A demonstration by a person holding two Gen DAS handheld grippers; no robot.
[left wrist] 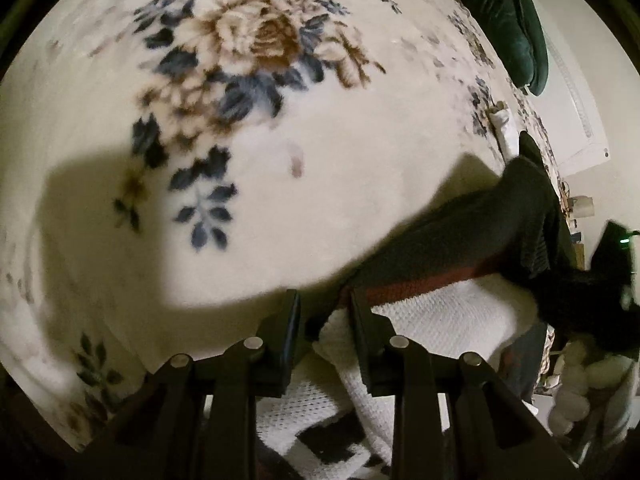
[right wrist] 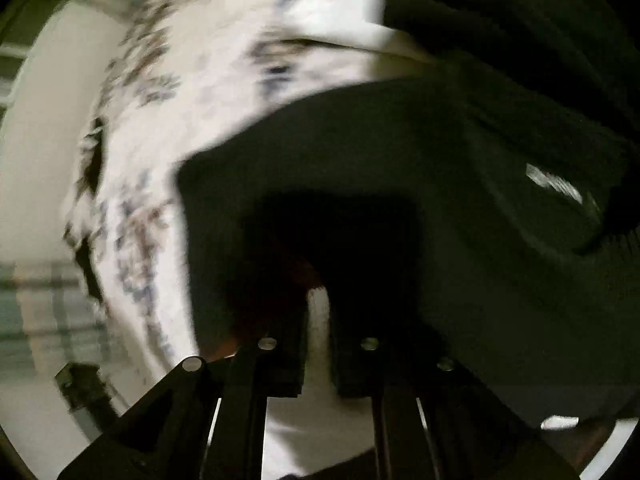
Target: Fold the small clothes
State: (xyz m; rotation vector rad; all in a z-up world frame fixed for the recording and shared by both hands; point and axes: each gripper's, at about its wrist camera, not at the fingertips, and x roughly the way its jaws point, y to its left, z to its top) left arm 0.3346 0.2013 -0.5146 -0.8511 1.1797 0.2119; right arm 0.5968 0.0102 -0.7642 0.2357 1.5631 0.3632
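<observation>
In your left wrist view, your left hand-held gripper (left wrist: 325,312) has its jaws nearly closed on the edge of the knitted garment (left wrist: 460,240), a dark sweater with a red stripe and a white waffle-knit part. The white edge sits between the two fingers (left wrist: 290,328), and they pinch it. The garment lies on the floral blanket (left wrist: 248,80) and stretches from the gripper to the right side of the picture. Beyond the garment, at the far top right, a dark green cushion (left wrist: 508,20) rests at the blanket's edge. Near the garment's far end a small white cloth (left wrist: 502,120) lies on the blanket.

In your right wrist view, which is blurred, your right hand-held gripper (right wrist: 318,312) has its jaws closed. A pale strip shows in the narrow gap between them, but I cannot tell if cloth is pinched there. The dark garment (right wrist: 440,160) fills the picture just ahead of and to the right of this gripper. The floral blanket (right wrist: 240,40) shows to the left of the garment.
</observation>
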